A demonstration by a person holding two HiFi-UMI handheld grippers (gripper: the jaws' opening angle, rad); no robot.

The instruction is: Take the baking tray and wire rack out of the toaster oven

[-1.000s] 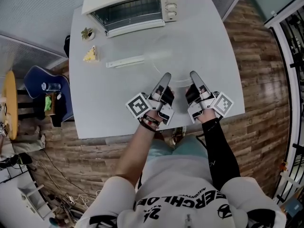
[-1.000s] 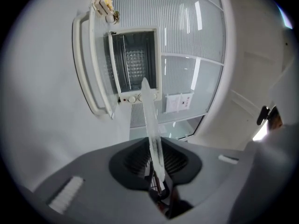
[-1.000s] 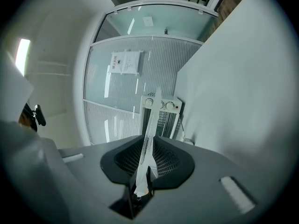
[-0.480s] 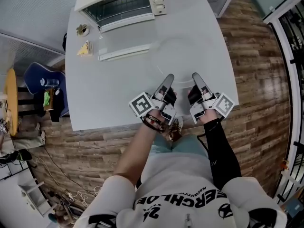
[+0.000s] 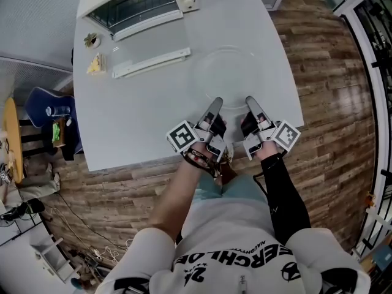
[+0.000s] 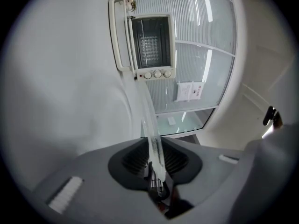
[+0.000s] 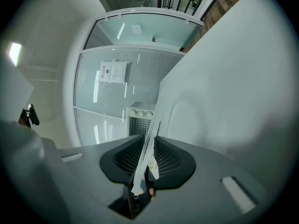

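Note:
A round clear glass tray lies low over the white table, its near rim held from both sides. My left gripper has the rim between its pads. The right gripper holds the same rim a little further right. Both pairs of jaws are opening, with the glass still between them. The cream toaster oven stands at the table's far end, its glass door folded down. A wire rack shows inside.
A small potted plant and a yellow object sit left of the oven door. A blue chair stands past the table's left edge. Wooden floor surrounds the table. Glass wall panels rise behind the oven.
Both grippers have drawn the glass tray further back from the oven and sunk with it toward the tabletop. The oven now sits higher and further left in the head view.

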